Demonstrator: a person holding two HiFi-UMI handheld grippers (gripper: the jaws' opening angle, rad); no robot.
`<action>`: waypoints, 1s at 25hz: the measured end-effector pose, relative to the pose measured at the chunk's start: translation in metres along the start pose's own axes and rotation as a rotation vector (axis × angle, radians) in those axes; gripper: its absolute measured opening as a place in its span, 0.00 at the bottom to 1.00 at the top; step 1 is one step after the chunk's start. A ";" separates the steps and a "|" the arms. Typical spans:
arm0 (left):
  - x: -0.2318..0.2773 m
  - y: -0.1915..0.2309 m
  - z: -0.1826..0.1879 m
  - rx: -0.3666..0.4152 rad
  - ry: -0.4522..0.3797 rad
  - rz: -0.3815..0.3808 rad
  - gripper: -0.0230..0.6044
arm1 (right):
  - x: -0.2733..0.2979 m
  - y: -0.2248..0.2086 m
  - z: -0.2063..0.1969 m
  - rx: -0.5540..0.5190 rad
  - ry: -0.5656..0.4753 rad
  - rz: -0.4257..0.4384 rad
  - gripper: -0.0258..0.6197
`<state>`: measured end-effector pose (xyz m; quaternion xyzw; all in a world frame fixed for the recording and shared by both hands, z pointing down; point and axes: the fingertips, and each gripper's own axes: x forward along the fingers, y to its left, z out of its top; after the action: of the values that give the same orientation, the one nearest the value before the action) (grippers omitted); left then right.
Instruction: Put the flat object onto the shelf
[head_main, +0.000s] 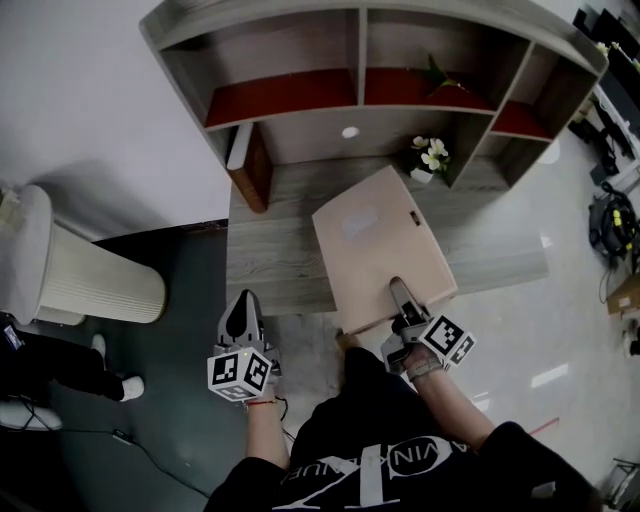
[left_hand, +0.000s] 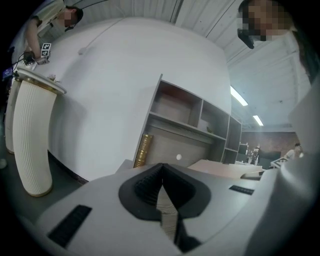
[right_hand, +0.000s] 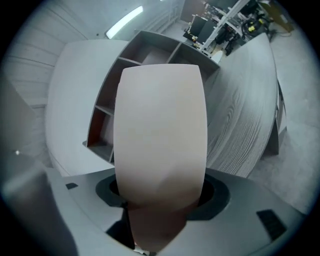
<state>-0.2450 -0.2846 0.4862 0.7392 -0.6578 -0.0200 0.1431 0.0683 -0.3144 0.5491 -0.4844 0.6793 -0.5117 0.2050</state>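
Half-legible white lettering (head_main: 372, 462) on black shirt (head_main: 335, 435)

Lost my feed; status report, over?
Right hand-held gripper shut on flat beige cardboard box, near edge. Left hand-held gripper shut, empty. Box over grey wooden desk, not yet shelved. White flowers by its far corner.

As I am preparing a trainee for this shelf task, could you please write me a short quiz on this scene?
1. True or false: the right tool grips the flat object.
2. Fill in: the left tool holds nothing, and its jaws are ____.
3. Where do the flowers stand?
A) on the desk
B) on the flat object
C) in the left tool

Key: 1 true; 2 shut; 3 A.
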 end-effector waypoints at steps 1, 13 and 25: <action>0.003 0.000 0.002 -0.001 -0.003 0.000 0.04 | 0.004 -0.002 0.001 0.035 -0.006 -0.006 0.50; 0.027 0.010 0.015 -0.010 -0.031 0.034 0.04 | 0.046 -0.015 0.004 0.272 -0.027 -0.033 0.51; 0.023 0.028 0.024 -0.013 -0.039 0.096 0.04 | 0.086 -0.026 -0.003 0.441 -0.008 -0.076 0.50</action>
<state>-0.2741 -0.3143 0.4738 0.7055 -0.6949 -0.0318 0.1356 0.0397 -0.3877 0.5921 -0.4551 0.5315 -0.6532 0.2893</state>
